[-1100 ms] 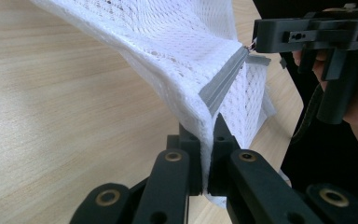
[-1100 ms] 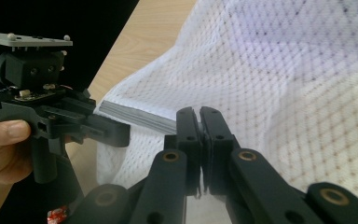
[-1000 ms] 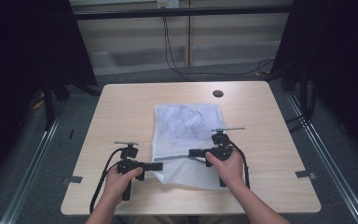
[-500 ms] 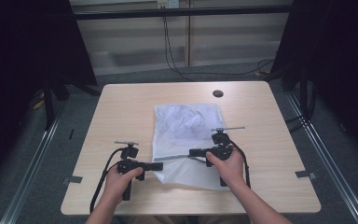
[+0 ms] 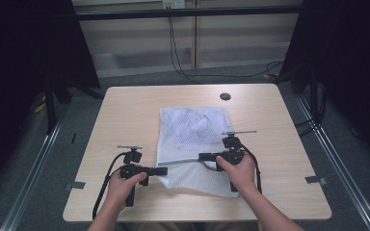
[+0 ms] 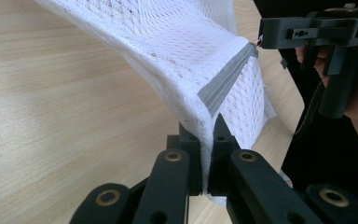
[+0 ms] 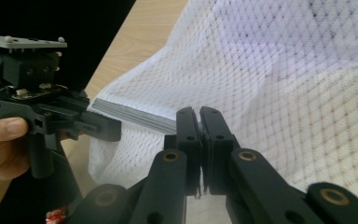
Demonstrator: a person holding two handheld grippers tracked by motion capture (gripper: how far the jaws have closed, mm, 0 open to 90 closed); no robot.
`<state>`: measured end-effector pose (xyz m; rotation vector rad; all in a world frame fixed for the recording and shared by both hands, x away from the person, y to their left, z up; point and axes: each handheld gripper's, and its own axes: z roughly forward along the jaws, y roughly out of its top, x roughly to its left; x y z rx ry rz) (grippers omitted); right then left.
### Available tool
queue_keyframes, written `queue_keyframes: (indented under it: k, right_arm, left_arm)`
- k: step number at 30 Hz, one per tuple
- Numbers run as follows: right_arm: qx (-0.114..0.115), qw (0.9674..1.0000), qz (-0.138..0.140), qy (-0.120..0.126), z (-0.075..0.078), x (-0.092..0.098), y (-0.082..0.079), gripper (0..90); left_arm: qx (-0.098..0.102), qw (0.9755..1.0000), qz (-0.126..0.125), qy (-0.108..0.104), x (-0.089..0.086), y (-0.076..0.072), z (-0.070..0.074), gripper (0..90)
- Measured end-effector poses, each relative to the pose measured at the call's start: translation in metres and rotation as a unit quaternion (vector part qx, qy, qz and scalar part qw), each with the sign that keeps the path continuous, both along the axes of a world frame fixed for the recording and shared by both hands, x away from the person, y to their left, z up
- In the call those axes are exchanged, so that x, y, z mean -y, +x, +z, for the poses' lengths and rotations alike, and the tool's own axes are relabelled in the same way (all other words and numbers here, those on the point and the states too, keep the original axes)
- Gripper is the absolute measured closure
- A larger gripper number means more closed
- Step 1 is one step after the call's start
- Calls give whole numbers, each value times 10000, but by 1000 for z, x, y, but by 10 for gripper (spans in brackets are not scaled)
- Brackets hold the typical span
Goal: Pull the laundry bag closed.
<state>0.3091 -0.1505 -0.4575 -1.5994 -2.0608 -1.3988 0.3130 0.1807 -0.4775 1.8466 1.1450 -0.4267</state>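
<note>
High view: a white mesh bag [image 5: 192, 139] lies mid-bench [image 5: 125, 110]. Left claw [image 5: 164, 170] is clamped on the bag's near left corner, right claw [image 5: 202, 156] on the grey zipper [image 5: 180, 161] stretched between them.

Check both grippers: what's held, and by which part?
Both hold the white mesh bag. The left gripper is shut on the bag's edge at the end of the grey zipper strip; the right gripper pinches the zipper's other end.
</note>
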Motion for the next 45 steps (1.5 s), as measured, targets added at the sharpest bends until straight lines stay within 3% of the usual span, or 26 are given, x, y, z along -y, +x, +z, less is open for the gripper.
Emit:
queue_keyframes:
  k: [5,45]
  right_arm:
    - [-15,9999,-94,43,0,9,0,872]
    - [-7,10000,-88,32,1,15,-1,872]
  left_arm:
    - [24,10000,14,2,-3,1,0,883]
    - [-71,10000,2,25,-1,-1,0,884]
